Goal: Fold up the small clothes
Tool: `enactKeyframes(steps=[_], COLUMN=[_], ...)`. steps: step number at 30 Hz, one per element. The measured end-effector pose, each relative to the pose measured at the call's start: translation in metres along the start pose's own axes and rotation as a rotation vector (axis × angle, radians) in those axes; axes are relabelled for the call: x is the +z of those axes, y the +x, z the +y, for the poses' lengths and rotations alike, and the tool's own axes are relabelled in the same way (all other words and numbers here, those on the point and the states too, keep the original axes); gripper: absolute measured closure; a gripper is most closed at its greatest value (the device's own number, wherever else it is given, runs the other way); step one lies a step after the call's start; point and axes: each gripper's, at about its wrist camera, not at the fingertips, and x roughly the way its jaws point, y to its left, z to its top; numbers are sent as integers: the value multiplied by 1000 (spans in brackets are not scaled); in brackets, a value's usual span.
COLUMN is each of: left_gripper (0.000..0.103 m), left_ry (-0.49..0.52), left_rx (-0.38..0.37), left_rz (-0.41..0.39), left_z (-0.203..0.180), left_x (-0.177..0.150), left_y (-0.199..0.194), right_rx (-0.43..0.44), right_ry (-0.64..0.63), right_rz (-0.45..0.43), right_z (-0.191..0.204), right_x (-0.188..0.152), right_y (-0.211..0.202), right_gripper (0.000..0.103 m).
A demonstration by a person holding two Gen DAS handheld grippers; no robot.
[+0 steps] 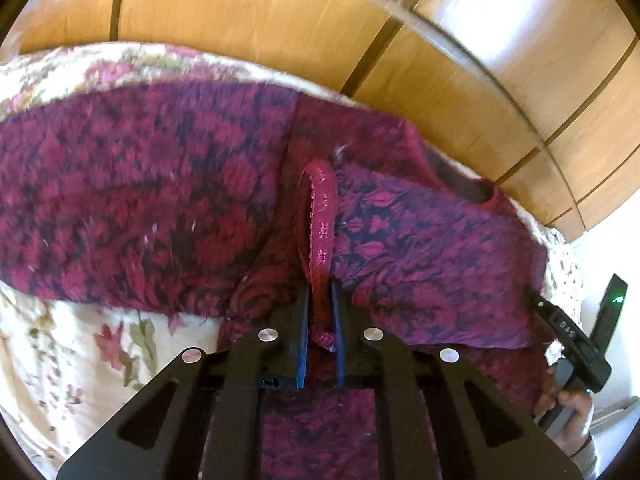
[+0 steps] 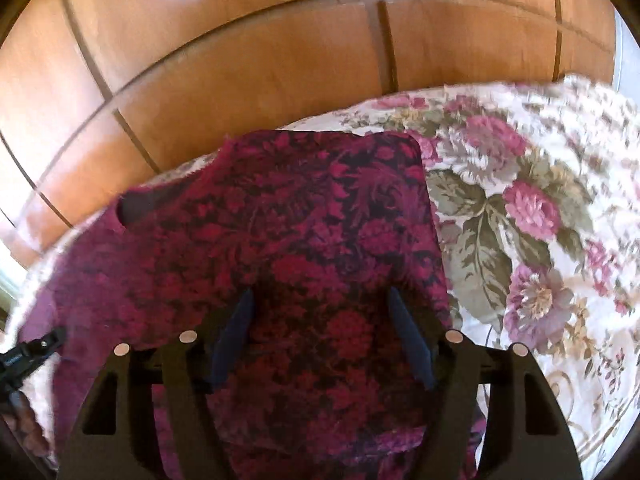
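Your left gripper with jaws clamped on a red hem fold of the maroon floral garment, centre frame on the flowered bedspread, your right gripper jaws apart above it.

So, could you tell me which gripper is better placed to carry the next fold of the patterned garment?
Left, probably. The left gripper is already shut on a ridge of the garment, while the right gripper hovers open above it, gripping nothing.
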Motion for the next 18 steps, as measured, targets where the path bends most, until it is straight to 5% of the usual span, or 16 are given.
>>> enactKeyframes(steps=[6, 14, 18], left_gripper=[88, 55, 52], left_ry=[-26, -116, -224], left_rx=[-16, -37, -52], left_rz=[-31, -65, -107], left_z=[10, 37, 78], left_x=[-8, -27, -41], left_y=[-10, -60, -92], right_rx=[-113, -177, -186], right_ry=[-89, -92, -78], right_rz=[-23, -26, -24], right_z=[16, 20, 18], right_x=[-8, -10, -8], right_y=[3, 2, -1], right_gripper=[28, 15, 4])
